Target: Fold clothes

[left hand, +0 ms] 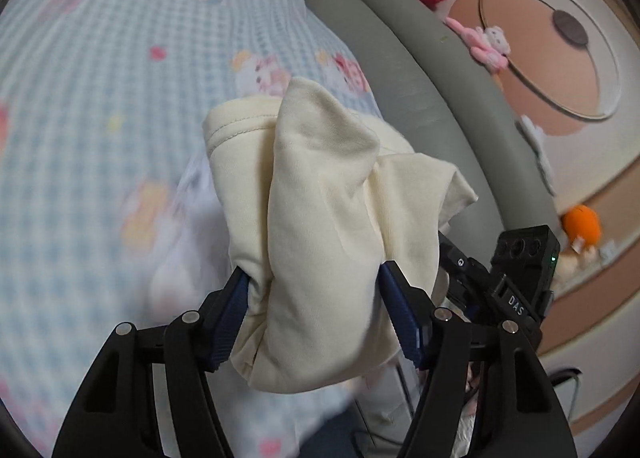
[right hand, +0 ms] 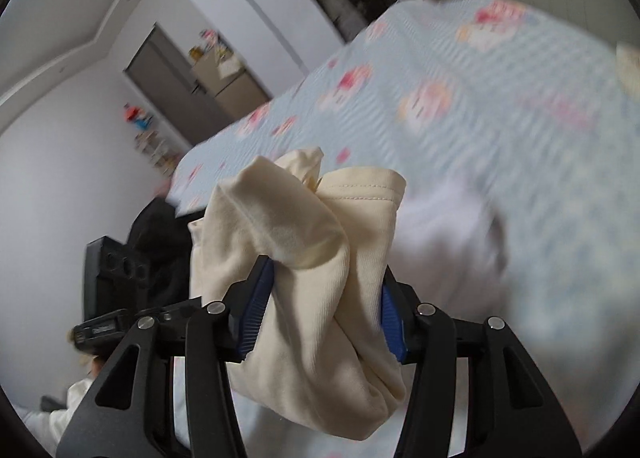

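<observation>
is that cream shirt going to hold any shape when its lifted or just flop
Probably flop: the cream shirt bunches and droops between the left gripper fingers. Likely light, since it hangs from the right gripper without stretching. The hem may be slightly firmer.

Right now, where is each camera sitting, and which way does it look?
Left wrist: on the left tongs, looking along their fingers at the cream garment, the checked bedsheet and the other tongs.
Right wrist: on the right tongs, facing the cream garment, bedsheet and a doorway.
Shared: garment and bedsheet.
</observation>
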Available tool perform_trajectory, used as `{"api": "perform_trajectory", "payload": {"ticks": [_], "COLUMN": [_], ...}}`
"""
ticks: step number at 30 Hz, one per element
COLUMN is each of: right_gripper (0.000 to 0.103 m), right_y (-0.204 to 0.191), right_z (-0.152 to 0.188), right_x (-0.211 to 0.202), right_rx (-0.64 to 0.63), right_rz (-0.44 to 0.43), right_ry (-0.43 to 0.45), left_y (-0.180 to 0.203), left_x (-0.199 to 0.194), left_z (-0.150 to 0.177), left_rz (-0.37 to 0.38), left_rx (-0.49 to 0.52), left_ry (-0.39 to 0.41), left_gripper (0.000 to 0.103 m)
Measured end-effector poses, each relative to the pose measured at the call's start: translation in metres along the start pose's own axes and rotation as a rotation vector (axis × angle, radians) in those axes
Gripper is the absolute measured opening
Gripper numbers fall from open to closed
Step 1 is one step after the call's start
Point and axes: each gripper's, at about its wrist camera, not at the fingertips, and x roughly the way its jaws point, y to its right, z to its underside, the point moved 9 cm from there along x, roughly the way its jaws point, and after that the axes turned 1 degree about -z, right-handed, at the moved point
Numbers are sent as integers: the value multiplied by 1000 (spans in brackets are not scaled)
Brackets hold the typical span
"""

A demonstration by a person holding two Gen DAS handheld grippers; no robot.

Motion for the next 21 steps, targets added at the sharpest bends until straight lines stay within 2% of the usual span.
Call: {"api": "perform_trajectory", "payload": {"ticks": [3, 5, 6, 8, 9, 11, 13, 14, 15, 18, 21], "right_gripper": [54, 54, 54, 55, 52, 50, 48, 31, 20, 18, 18], "right_y": [43, 84, 98, 120, 126, 126, 117, 98, 79, 34, 41], "right_z": [-26, -19, -14, -5, -5, -15, -28, -34, -35, -34, -20], "right_x": [29, 58, 66, 71, 67, 42, 13, 2, 4, 27, 66], "right_rx": [27, 53, 64, 142, 190, 225, 221, 161, 91, -91, -105], "right_rz": [58, 154, 186, 134, 97, 100, 110, 98, 101, 116, 147], "right_ry": [-26, -82, -92, -71, -48, 36, 137, 186, 178, 106, 5], "left_y": [-30, -53, -59, -68, -67, -62, -50, -44, -37, -31, -27], "left_x": [57, 86, 93, 102, 101, 97, 97, 97, 97, 89, 78], "left_z": [-11, -5, -3, -1, -5, -11, -14, -15, -16, -25, -35], "left_rz": [-58, -99, -88, -67, -63, -71, -90, -100, -111, -170, -234], "left_rx": [-63, -105, -121, -146, -144, -116, -64, -36, -7, 47, 94], "left_ry": [-50, -76, -74, -72, -78, -101, -113, -117, -121, -81, -30], "left_gripper": [64, 64, 67, 71, 73, 73, 68, 68, 68, 69, 67]}}
